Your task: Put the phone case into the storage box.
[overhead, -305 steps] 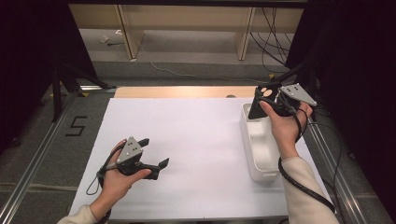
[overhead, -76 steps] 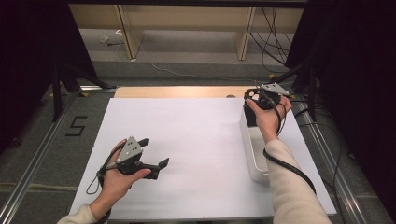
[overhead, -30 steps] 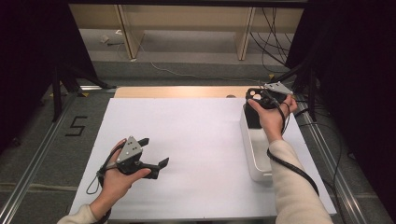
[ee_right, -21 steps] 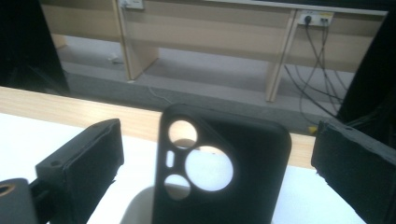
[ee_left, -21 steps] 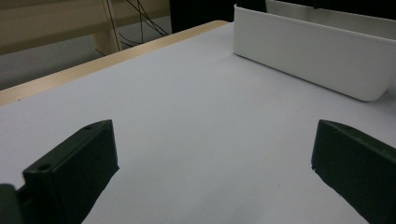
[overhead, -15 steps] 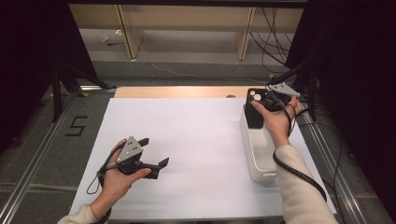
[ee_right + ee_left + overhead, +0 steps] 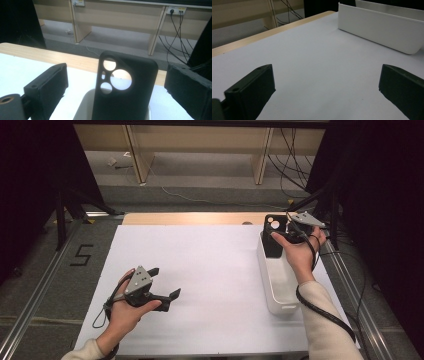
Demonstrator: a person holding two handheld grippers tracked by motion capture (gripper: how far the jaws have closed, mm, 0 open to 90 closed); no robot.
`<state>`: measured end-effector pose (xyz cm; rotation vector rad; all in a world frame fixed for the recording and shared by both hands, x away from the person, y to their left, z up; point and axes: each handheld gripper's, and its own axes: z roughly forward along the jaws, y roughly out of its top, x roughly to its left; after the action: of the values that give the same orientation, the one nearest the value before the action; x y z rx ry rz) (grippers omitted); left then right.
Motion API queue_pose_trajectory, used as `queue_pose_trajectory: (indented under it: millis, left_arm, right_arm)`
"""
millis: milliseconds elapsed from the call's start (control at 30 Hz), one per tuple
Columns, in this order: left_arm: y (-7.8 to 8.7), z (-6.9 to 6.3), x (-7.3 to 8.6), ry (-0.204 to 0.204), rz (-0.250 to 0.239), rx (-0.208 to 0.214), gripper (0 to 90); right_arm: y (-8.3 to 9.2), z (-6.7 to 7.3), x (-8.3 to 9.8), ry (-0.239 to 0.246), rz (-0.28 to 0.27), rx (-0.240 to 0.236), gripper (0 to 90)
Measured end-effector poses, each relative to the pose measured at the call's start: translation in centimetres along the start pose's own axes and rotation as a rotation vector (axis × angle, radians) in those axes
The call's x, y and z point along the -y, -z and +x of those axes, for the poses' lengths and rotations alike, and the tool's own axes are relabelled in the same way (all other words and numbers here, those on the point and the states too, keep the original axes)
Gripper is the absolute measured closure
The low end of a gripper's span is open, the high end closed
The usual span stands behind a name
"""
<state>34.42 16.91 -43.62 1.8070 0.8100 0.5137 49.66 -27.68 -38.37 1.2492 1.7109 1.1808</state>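
Standing upright at the far end of a white bin (image 7: pixel 278 285), a black phone case (image 7: pixel 274 236) with round camera cut-outs sits at about two o'clock on the white table (image 7: pixel 210 270), between the spread, released jaws of the right gripper (image 7: pixel 287 232), which do not appear to touch it, though the high view is too small to be sure. At about seven o'clock, the left gripper (image 7: pixel 162 287) rests low over bare tabletop in the person's left hand (image 7: pixel 125 312), its jaws likewise wide apart and grasping nothing.
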Motion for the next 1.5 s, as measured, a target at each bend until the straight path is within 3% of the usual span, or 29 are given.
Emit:
queue_pose_trajectory:
  millis: [733, 1500]
  left_arm:
    - [0.0, 0.0, 0.0, 0.001, -0.001, -0.004, 0.0]
    - [-0.1, -0.1, 0.0, 0.001, 0.001, -0.004, 0.0]
  right_arm:
    - [2.2, 1.4, 0.2, 0.027, -0.019, -0.063, 7.9]
    - [4.5, 2.8, 0.6, 0.024, -0.034, -0.168, 9.7]
